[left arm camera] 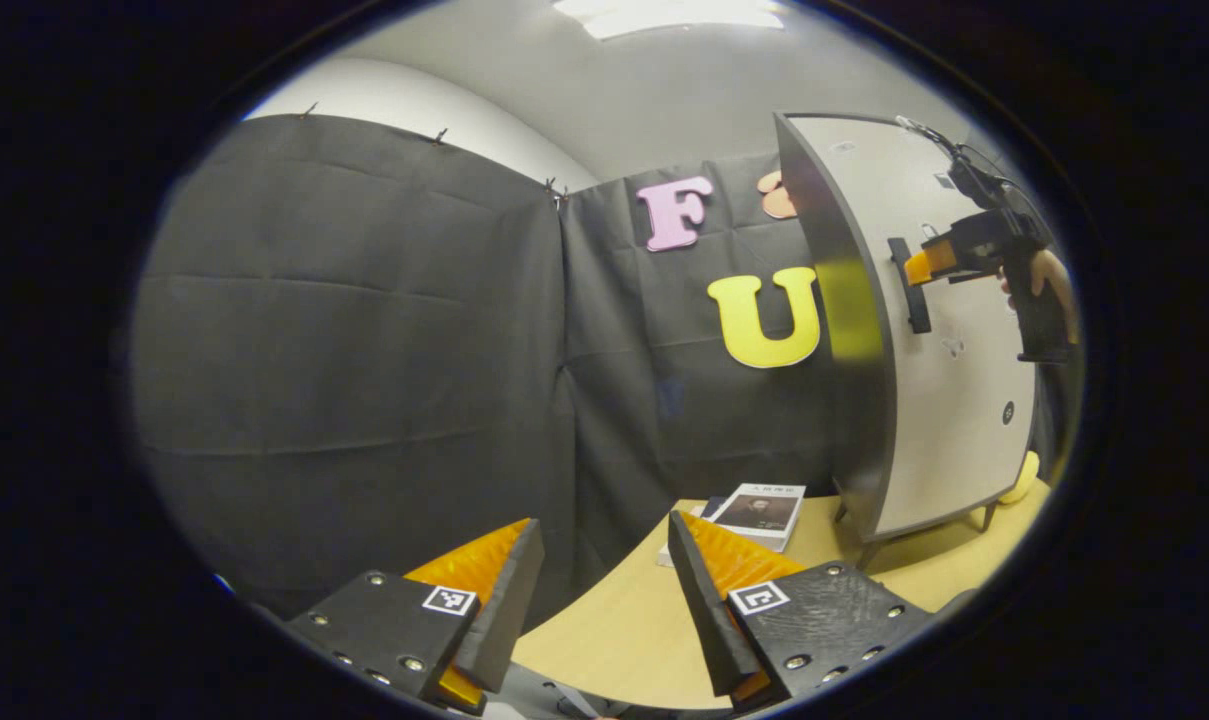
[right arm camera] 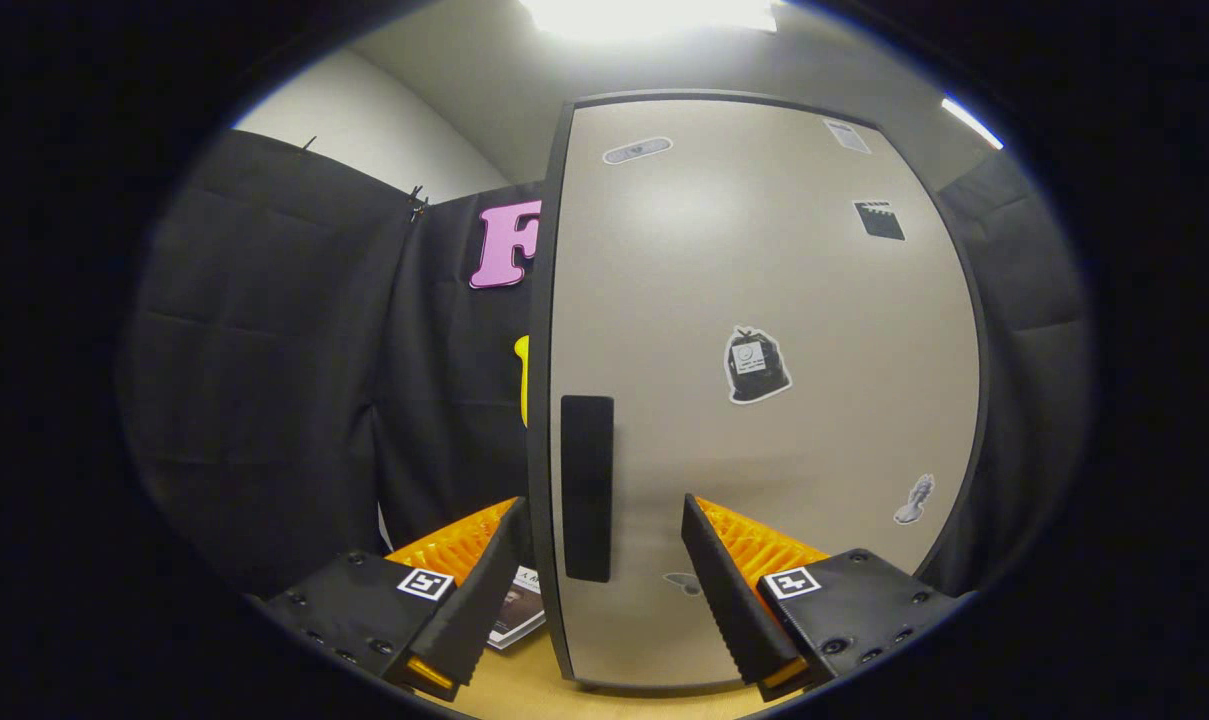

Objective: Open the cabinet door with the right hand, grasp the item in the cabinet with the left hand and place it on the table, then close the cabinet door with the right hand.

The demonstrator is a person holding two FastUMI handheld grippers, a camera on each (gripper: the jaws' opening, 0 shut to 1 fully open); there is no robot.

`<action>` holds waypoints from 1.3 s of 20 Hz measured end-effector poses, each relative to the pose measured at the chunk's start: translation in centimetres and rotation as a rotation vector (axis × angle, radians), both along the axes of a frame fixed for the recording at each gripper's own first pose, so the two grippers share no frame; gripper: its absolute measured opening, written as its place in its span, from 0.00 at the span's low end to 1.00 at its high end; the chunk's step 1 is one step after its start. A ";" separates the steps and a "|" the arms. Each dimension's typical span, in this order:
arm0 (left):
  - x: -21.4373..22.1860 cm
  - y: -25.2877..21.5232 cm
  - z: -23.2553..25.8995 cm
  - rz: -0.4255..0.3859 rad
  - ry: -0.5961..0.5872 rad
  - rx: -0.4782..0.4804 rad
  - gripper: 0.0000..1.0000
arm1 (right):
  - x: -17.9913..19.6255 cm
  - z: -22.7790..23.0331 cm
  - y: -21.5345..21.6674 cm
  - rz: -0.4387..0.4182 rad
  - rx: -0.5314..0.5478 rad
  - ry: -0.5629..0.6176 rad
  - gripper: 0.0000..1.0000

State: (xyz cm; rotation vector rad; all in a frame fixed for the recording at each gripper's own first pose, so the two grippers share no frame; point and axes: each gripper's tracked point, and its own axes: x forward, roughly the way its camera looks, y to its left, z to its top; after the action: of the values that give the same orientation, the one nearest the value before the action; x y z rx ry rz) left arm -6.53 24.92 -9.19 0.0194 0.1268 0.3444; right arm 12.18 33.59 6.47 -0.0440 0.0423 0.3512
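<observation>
Closed pale cabinet door (right arm camera: pixel 764 400), upright, dark vertical handle (right arm camera: pixel 587 487) near its left edge

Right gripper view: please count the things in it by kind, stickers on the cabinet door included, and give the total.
Cabinet door: 1
Door handle: 1
Stickers on the door: 6
Book: 1
Table: 1
Hand-held gripper: 1
Total: 11

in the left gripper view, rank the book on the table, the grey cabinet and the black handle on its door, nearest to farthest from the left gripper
1. Book lying flat on the tan table, just ahead of the left gripper.
2. Grey cabinet, its base standing behind the book, to the right.
3. Black vertical door handle, higher up, beside the right gripper.
</observation>
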 end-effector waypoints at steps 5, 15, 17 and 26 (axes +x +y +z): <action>-0.4 1.8 -0.4 0.020 0.010 -0.013 0.76 | 2.4 -0.6 1.1 -0.047 0.005 0.031 0.82; -1.4 4.3 0.1 0.046 -0.008 0.009 0.76 | 3.6 -1.9 2.0 -0.066 -0.004 0.072 0.28; -1.2 4.2 0.4 0.036 -0.012 0.017 0.76 | 3.4 -1.8 2.0 -0.051 0.005 0.083 0.20; -0.4 1.7 2.3 -0.028 -0.063 0.023 0.77 | -0.1 -1.5 1.3 0.046 0.034 0.134 0.13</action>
State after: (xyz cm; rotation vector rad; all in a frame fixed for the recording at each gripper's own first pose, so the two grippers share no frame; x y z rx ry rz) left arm -6.94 26.58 -6.86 0.0334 0.0604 0.3187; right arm 12.07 34.93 4.98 0.0122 0.1681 0.4001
